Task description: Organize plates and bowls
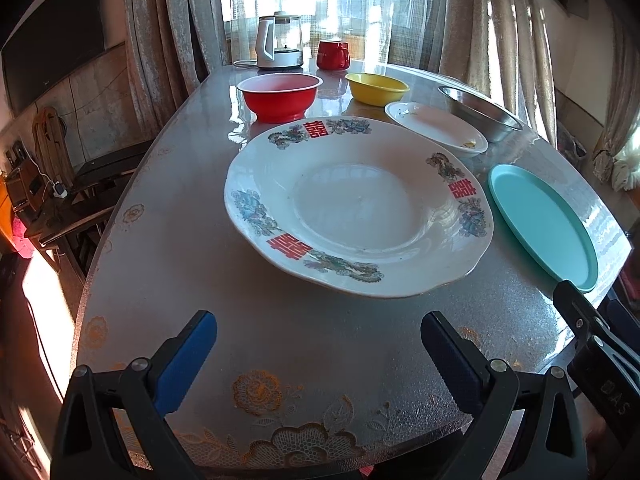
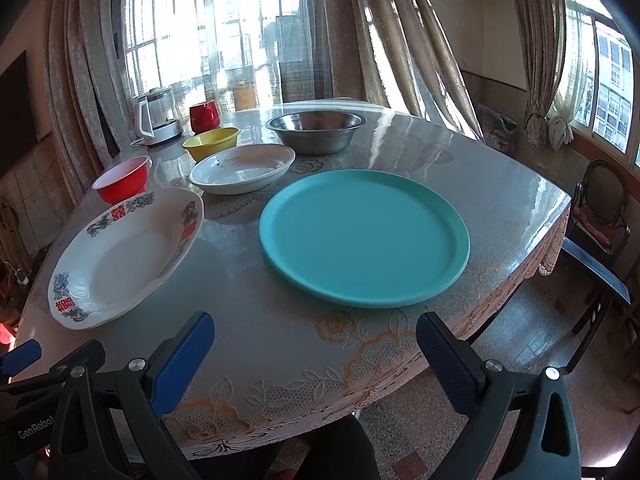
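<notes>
Both hand-held grippers hang over the near edge of the bench point(image 1: 168, 280) with jaws spread wide, holding nothing — the left hand-held gripper point(image 1: 318, 344) faces the patterned white plate point(image 1: 356, 208), the right hand-held gripper point(image 2: 316, 344) the teal plate point(image 2: 364, 236). Farther back sit a red bowl point(image 1: 280, 96), yellow bowl point(image 1: 376, 88), small white dish point(image 1: 436, 128) and steel bowl point(image 1: 480, 112) — all apart.

On the table a patterned white plate point(image 1: 356, 208) lies beside a teal plate point(image 2: 364, 236), with a small white dish point(image 2: 242, 168), red bowl point(image 1: 279, 96), yellow bowl point(image 1: 376, 88) and steel bowl point(image 2: 316, 130) behind, all upright and apart.
</notes>
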Tool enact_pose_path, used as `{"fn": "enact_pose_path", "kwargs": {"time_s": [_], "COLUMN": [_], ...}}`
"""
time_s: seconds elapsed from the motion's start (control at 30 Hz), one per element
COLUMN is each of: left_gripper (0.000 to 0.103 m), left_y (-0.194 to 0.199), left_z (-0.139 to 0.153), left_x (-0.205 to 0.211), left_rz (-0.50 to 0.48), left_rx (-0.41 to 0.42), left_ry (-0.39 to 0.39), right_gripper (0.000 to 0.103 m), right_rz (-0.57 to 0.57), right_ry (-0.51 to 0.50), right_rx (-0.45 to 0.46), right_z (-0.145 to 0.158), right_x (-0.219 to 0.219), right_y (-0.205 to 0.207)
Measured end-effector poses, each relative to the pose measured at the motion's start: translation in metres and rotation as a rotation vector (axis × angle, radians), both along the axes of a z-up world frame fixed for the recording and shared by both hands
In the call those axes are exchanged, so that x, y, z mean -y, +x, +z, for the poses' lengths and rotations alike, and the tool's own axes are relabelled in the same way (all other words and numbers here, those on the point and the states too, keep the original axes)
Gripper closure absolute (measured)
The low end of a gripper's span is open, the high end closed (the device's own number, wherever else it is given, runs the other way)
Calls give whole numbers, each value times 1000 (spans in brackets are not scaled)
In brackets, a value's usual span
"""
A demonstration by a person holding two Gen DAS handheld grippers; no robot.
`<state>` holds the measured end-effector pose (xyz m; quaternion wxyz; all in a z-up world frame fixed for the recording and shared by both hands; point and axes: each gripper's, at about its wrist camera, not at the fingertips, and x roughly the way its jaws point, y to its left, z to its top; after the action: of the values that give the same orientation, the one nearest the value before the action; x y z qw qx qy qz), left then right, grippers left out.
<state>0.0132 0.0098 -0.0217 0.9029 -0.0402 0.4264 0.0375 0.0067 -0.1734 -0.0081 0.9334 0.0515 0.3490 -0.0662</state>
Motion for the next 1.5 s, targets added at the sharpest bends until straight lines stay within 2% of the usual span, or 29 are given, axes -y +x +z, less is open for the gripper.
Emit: {"fn": "enact_pose_path", "kwargs": {"time_s": [0.3, 0.53, 0.9, 1.03, 1.17, 1.4, 1.5], "left_gripper": [0, 0, 0, 0, 0, 0, 0], "left_y": [1, -2, -3, 1, 8, 25, 33], "left_z": [2, 12, 23, 28, 30, 24, 24], "left_x": [2, 0, -20, -34, -52, -74, -80], "left_rz": [-10, -20, -51, -10, 30, 73, 76], "left_rx": [7, 56, 128, 155, 172, 141, 128], "left_ry": [7, -1, -202, -221, -265, -311, -304], "right_gripper": [0, 0, 0, 0, 0, 0, 0], "right_rz": [9, 17, 34, 114, 154, 217, 249], "right_ry": [-1, 8, 32, 69, 40, 69, 52], "right_rx": [-4, -5, -4, 14, 55, 115, 91], "right_z": [0, -1, -2, -2, 2, 10, 11], "right_x": [-1, 1, 9, 7, -1, -11, -19], "right_y": [1, 3, 10, 13, 16, 26, 35]}}
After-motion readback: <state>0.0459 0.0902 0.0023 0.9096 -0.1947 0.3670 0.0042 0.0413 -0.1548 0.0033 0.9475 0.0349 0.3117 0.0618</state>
